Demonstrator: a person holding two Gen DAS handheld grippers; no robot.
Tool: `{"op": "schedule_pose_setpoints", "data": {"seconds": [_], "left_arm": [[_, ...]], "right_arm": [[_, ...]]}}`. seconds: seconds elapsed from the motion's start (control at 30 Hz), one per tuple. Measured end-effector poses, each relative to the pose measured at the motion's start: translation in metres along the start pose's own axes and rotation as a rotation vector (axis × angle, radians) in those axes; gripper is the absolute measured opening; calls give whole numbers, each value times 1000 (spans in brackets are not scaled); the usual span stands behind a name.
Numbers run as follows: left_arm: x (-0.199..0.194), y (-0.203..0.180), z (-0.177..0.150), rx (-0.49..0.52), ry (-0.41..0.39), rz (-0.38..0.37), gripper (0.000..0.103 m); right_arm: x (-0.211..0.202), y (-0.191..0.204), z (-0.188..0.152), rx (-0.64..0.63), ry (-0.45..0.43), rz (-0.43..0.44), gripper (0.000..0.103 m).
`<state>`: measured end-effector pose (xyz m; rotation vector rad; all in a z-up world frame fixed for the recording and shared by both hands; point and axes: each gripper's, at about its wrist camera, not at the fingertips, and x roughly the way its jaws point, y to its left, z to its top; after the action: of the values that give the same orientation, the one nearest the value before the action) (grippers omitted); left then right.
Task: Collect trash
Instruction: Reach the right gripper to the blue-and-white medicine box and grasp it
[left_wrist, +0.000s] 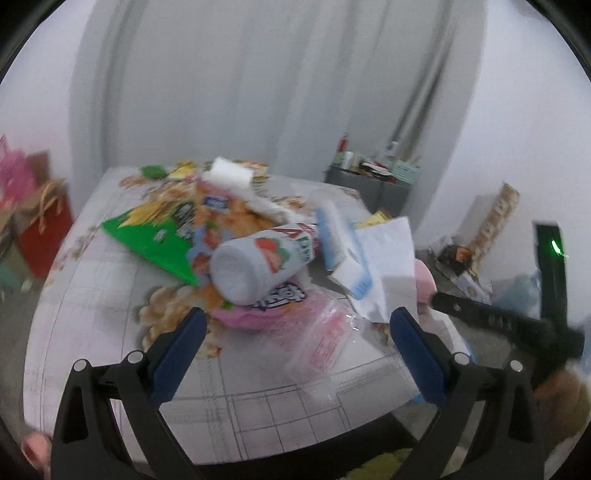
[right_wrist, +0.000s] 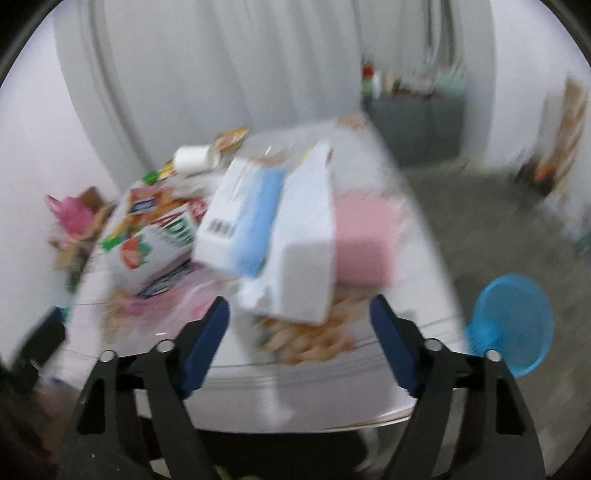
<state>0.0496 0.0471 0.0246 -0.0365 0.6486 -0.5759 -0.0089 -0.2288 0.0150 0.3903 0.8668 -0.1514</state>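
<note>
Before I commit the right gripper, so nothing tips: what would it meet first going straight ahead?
Probably the white paper bag lying just ahead between the open fingers of the right gripper; blur makes depth uncertain.

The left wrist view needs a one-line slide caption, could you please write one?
Open left gripper poised before a table heaped with trash: a tipped white bottle, green snack bag and crumpled paper.

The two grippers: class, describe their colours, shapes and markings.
Left gripper and right gripper look alike: black angular frames with triangular cut-outs, silver round pivot pins, and flat dark blue pads lining the jaws. No cables or sleeves show.
</note>
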Motion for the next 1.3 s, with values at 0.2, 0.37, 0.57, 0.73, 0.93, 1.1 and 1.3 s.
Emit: {"op": "schedule_pose_setpoints", "data": {"seconds": [0.2,0.37,0.57,0.73,0.93,1.1,1.3], "left_arm": [[33,-10,-12,183,76,19,97],[52,11,-18,92,178,-16,86],[64,33,-22,-59,240,-51,67],[77,41,-29,-80,293,-24,45],[79,45,-32,-96,302,-19,23],[80,44,-33,-85,303,-36,6],[76,36,-36,-50,289,-41,0]], "right_arm": [[20,1,18,124,111,178,62],[33,33,37,33,110,189,68],[62,56,67,-40,131,179,80],[88,51,86,-16,180,164,85],[122,43,97,39,268,136,85],[133,45,97,54,301,137,85],[139,38,97,99,331,155,71]]}}
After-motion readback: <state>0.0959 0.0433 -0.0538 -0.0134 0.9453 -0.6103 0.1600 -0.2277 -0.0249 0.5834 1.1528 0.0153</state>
